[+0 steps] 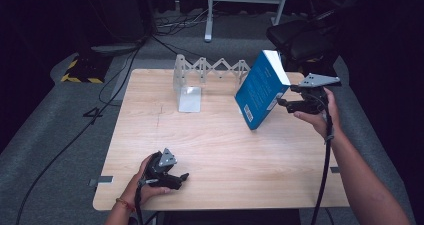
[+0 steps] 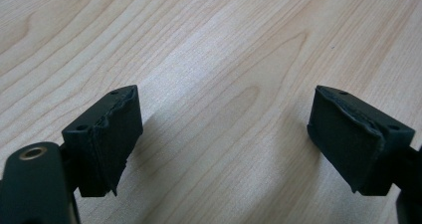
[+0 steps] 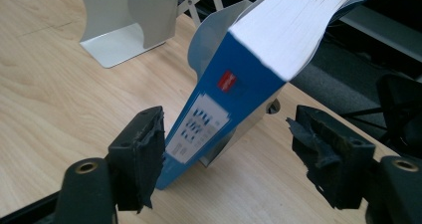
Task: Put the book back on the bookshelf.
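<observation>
- Book (image 3: 234, 94) leans tilted between right gripper's (image 3: 226, 149) spread jaws, ungripped; it could topple onto the table (image 1: 215, 150).
- Left gripper (image 2: 224, 139) spread, empty, offers no support.

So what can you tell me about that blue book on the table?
The blue book is a thick paperback with a glossy blue cover, white page edges and a white label panel with dark print plus a small red mark on the back. It stands tilted at the table's far right, lower edge on the wood, top leaning away to the right against a pale metal bookend behind it. The right gripper is open, its jaws either side of the lower corner, one jaw close against the cover.
</observation>
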